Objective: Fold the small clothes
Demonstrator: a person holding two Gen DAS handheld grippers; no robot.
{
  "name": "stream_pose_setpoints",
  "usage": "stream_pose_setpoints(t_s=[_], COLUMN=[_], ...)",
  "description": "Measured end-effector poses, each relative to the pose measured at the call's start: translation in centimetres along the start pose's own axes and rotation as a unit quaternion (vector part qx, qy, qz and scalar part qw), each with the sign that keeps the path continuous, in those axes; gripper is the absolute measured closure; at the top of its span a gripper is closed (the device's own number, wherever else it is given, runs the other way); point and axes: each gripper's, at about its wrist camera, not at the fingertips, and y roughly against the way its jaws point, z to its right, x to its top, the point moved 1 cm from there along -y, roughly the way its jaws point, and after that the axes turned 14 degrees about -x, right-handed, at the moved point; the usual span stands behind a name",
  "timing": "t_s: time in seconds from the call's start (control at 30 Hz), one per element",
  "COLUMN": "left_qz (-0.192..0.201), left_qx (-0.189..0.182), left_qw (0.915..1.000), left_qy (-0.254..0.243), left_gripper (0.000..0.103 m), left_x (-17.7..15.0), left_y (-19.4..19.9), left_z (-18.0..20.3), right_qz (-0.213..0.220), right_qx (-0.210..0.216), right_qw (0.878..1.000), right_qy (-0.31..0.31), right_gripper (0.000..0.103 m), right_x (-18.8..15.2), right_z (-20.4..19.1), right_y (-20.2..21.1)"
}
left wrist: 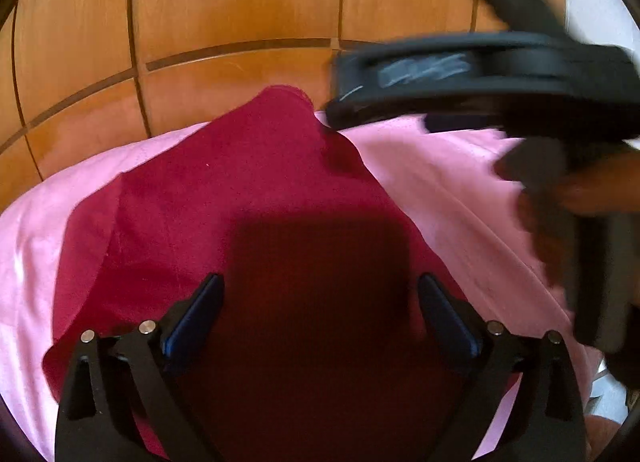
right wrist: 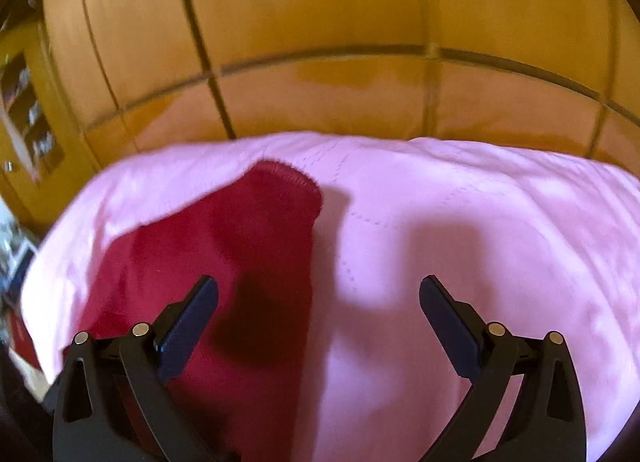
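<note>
Wood panelling (right wrist: 320, 2), orange-brown with dark grooves in a grid, backs your work surface, a pink quilt (right wrist: 480, 242) with faint stitched lines and a soft sheen. On it lies the garment (left wrist: 248, 190), dark red, matte, finely knitted, spread in a rough triangle that narrows to a ribbed cuff (right wrist: 288, 176) at its far end, close to the quilt's far edge. Your left gripper (left wrist: 320, 314) hangs over the garment's wide near part, jaws spread wide, holding nothing, its square shadow on the cloth. Your right gripper (right wrist: 318, 314) is likewise wide open and empty; its left finger (right wrist: 188, 322) stands over the garment's right edge, its right finger (right wrist: 448, 322) over bare quilt. In the left view the right gripper's black body crosses the upper right, blurred, just beyond the cuff. Bare quilt lies to the right of the garment, with a narrower strip on its left.
</note>
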Motion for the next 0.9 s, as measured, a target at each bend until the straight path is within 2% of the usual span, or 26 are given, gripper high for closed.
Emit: stream_pose_setpoints(t_s=[0.07,0.1,0.13,0.2,0.37,0.57,0.8,0.9], left_qz=[0.008,0.010,0.013,0.019,0.025,0.029,0.033,0.039], left_qx=[-0.011,-0.019,-0.024,-0.036,-0.041,-0.049,-0.049,-0.056], left_qw=[0.9999,0.9997,0.9996,0.9990,0.9987,0.9982,0.9982,0.9975], left_qy=[0.003,0.007,0.011,0.020,0.017,0.019,0.009,0.020], left_gripper=[0.005,0.005,0.005,0.005,0.005,0.005,0.005,0.005], left_x=[-0.4,-0.6,-0.6,-0.8,-1.3,-1.2,-1.8,-1.6], left_y=[0.1,0.1,-0.1,-0.3,-0.2,-0.3,1.9,3.1], left_z=[-0.3,-0.7,-0.7,-0.9,-0.2,-0.6,0.4,0.2], right_qz=[-0.030,-0.046,-0.069,-0.084,-0.036,-0.028,-0.025,-0.028], right_qx=[-0.032,-0.034,-0.019,-0.007,-0.048,-0.032,0.004,0.008], right_qw=[0.999,0.998,0.997,0.995,0.998,0.998,0.997,0.996], right_qy=[0.019,0.011,-0.014,-0.056,-0.034,-0.054,-0.076,-0.088], right_gripper=[0.004,0.004,0.004,0.004,0.004,0.003,0.003,0.003], right_x=[0.0,0.0,-0.2,-0.5,-0.6,-0.7,-0.8,-1.1], right_z=[-0.6,-0.6,-0.1,0.8,0.2,0.9,1.6,2.0], right_y=[-3.0,-4.1,-5.7,-7.2,-7.8,-8.1,-7.4,-6.6])
